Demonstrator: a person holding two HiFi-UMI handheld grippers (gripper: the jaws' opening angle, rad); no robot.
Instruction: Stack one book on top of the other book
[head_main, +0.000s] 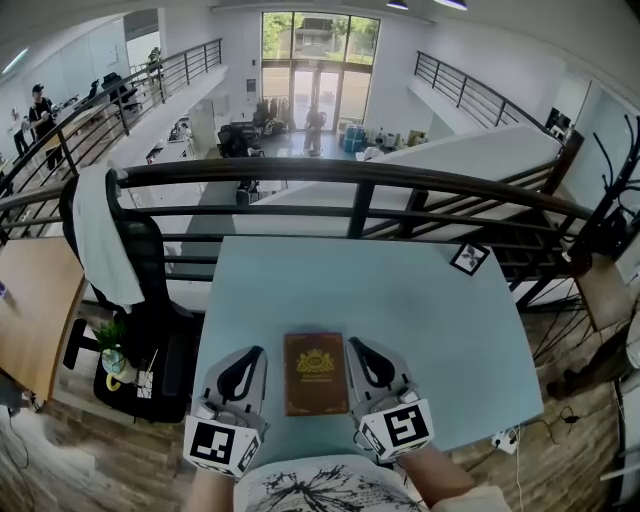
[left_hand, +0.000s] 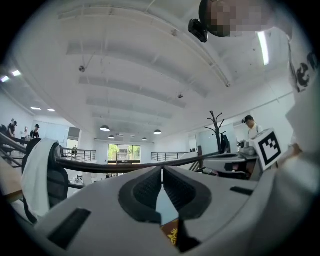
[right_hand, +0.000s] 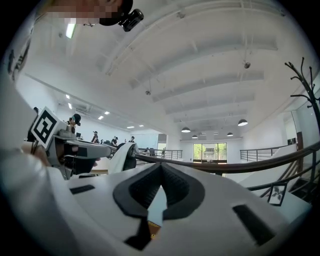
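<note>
while the brown book (head_main: 316, 373) lies flat on the blue table (head_main: 420, 310), left gripper (head_main: 250, 358) flanks its left side, right gripper (head_main: 360, 352) its right, both jaws pinched together, empty.

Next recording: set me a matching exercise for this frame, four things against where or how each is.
1 book
2 marker card
3 white cloth
4 left gripper

A draped over the black chair
B jaws shut
C far right corner of the table
D flat on the table's near side

Pairs: 1-D, 2-C, 3-A, 4-B
</note>
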